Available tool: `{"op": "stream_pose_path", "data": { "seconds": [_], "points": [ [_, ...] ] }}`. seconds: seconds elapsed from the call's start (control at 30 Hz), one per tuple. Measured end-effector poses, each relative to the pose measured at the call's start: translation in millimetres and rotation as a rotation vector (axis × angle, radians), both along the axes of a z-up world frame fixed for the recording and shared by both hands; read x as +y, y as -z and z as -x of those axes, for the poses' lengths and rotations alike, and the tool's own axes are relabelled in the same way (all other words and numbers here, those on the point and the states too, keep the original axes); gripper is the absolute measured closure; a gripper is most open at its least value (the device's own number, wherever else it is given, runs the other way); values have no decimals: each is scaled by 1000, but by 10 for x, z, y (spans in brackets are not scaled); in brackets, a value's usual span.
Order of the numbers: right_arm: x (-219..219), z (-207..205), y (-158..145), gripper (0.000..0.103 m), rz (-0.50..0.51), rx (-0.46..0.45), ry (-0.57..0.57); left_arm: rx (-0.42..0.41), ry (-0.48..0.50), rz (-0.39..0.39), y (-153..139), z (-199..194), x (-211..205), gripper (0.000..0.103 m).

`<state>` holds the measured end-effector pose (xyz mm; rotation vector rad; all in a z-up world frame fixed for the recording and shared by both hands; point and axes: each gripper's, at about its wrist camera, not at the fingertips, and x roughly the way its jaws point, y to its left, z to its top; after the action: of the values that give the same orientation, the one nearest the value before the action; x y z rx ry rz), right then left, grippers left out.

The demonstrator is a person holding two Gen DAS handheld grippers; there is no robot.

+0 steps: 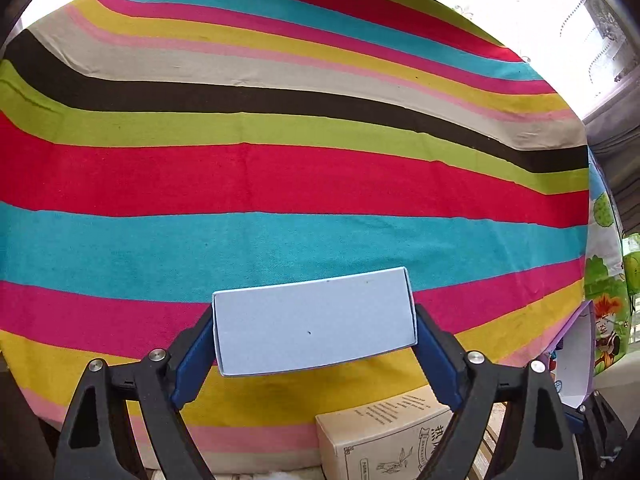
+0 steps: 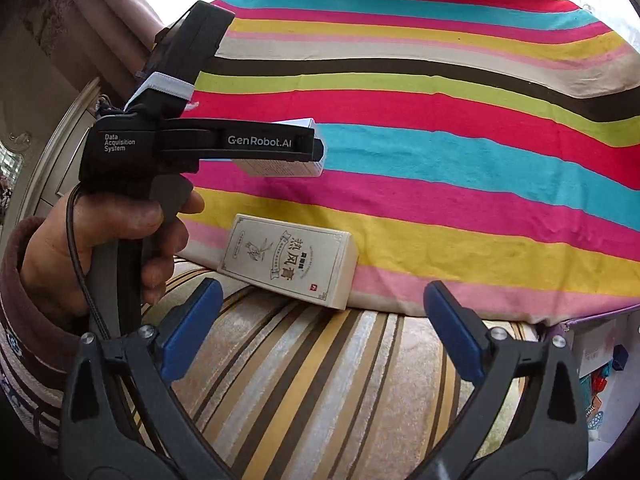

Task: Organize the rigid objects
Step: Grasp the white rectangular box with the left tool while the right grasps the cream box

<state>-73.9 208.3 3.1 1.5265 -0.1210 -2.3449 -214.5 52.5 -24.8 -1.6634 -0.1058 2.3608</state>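
Left wrist view first: my left tool (image 1: 316,354) has its two blue pads clamped on the short ends of a pale blue rectangular cardboard box (image 1: 314,322), so it's grasping that box, one pad on each end. The box is held up over the striped cloth (image 1: 280,176), a flat cotton-looking cover with bands of red, turquoise, pink, yellow, lime, dark brown and beige. Below the box, at the near edge of the cloth, sits a cream rectangular carton with black printed characters and a little drawing (image 1: 384,440). Off at the right edge there's a purple-and-white open container (image 1: 576,352), only partly in frame, so I can't say what's inside it.

Over on the right wrist view, my right tool (image 2: 324,332) is released: jaws spread wide, nothing between the blue pads. It hangs over a cushion with shiny gold, brown and silver stripes (image 2: 312,380). The cream carton (image 2: 292,260) lies flat, label up, right where the cloth edge meets that cushion, just ahead of the open pads and not touching them. Further up on the left I can see my left hand (image 2: 104,248) wrapped round the handle of the left tool, a cable running down past the wrist and a dark red sleeve cuff (image 2: 24,280). The pale blue box (image 2: 280,168) peeks out behind its black finger, up in the air above the pink and turquoise bands.
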Motion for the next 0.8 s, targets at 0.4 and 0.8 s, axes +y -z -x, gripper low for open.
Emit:
{"op": "stream_pose_path", "data": {
  "seconds": [0.4, 0.8],
  "points": [
    [-624, 235, 208, 0, -90, -72, -27, 124, -140, 62, -174, -356, -773, 13],
    [-719, 354, 342, 0, -241, -116, 56, 172, -135, 25, -197, -450, -869, 14]
  ]
}}
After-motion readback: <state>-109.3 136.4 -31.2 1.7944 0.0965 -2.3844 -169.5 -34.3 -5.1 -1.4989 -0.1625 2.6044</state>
